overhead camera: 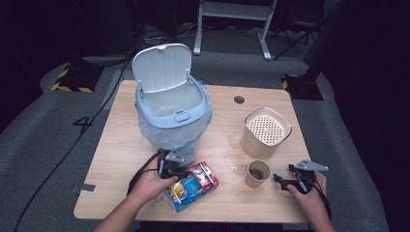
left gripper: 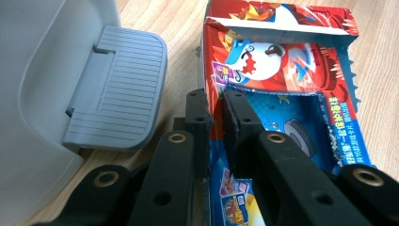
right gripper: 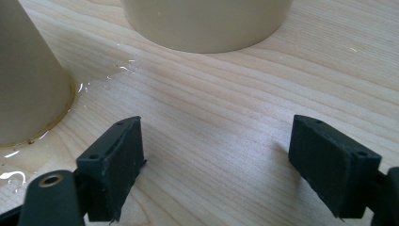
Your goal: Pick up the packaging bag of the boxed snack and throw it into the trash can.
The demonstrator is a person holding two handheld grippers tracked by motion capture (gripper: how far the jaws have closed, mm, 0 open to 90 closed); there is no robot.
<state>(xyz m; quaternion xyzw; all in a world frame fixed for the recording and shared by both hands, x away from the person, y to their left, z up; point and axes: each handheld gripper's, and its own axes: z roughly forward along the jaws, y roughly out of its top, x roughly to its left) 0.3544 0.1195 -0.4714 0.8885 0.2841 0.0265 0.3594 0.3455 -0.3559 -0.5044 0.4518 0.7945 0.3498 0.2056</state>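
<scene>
The wooden surface [overhead camera: 121, 145] carries everything. Largest on it is the pale blue bin [overhead camera: 171, 113], lined with a clear bag, standing toward the far left with its lid tipped up and back, so the mouth is open. Its ribbed grey pedal [left gripper: 115, 89] faces the near edge. Toward the right edge stands a cream canister [overhead camera: 266, 131] with a perforated top, and just in front of it a small paper cup [overhead camera: 257, 173] in a thin wet patch.

The torn red-and-blue snack box [overhead camera: 192, 186] lies flat near the middle of the near edge, just in front of the bin. The left gripper [left gripper: 216, 117] is clamped on the box's torn cardboard wall, one jaw outside and one inside the opening. The right gripper [right gripper: 214, 155] rests low over bare wood near the right near corner, jaws well apart and holding nothing, with the cup just beside it.

The step looks like binning the box. To do it well, the pinch should be kept firm, since thin torn card can slip or rip. The box should be lifted clear of the surface before swinging it, raised above the bin's rim and bag edge, and let go only once it hangs squarely over the open mouth. The right gripper is best kept away from the cup.
</scene>
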